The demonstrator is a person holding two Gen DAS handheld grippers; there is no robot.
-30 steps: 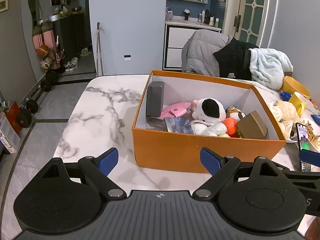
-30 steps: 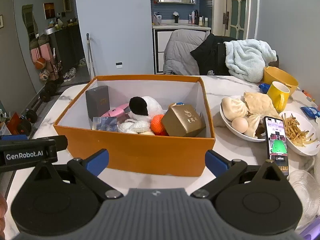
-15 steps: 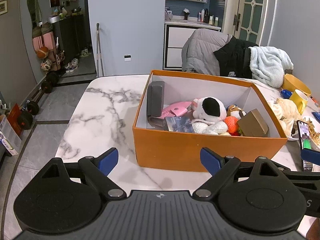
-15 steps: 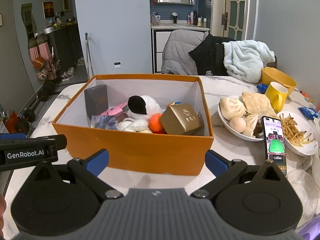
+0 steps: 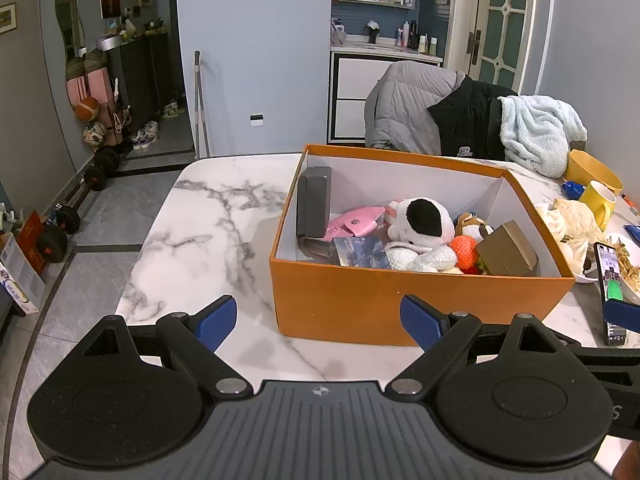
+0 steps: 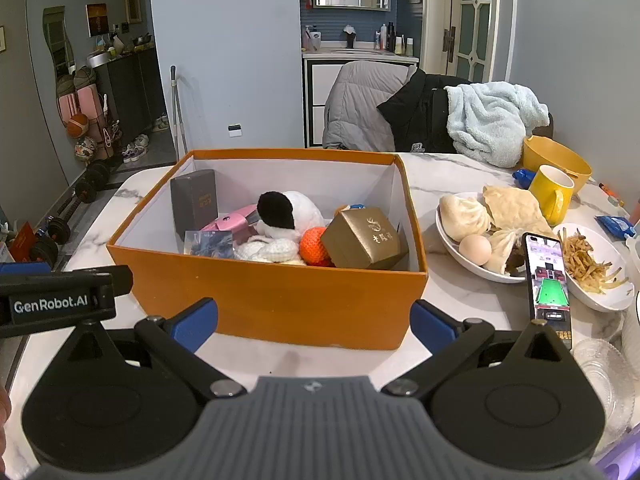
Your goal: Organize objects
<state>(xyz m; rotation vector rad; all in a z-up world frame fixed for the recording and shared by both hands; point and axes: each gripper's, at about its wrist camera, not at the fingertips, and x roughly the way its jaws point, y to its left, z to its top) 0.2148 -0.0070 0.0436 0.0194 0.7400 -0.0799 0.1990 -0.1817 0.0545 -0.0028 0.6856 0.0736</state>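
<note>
An open orange box [image 5: 400, 304] [image 6: 280, 296] stands on the marble table. Inside lie a grey box [image 5: 314, 202] [image 6: 195, 199], a pink case [image 5: 352, 222] [image 6: 232, 224], a black-and-white plush [image 5: 422, 220] [image 6: 284, 210], an orange knitted ball [image 5: 464, 252] [image 6: 314, 246], a gold box [image 5: 506, 254] [image 6: 362, 238] and a small card [image 5: 360, 252] [image 6: 208, 244]. My left gripper [image 5: 318, 322] is open and empty, just before the box's left front corner. My right gripper [image 6: 314, 322] is open and empty before the box's front wall.
Right of the box are a plate of buns and an egg [image 6: 480, 224], a phone [image 6: 550, 284], a dish of fries [image 6: 592, 268], a yellow mug [image 6: 554, 194] and a yellow bowl [image 6: 556, 158]. Jackets hang on chairs behind the table. The marble table [image 5: 208, 232] extends to the left.
Both grippers have drawn back and risen slightly from the box. Nothing in the box has moved.
</note>
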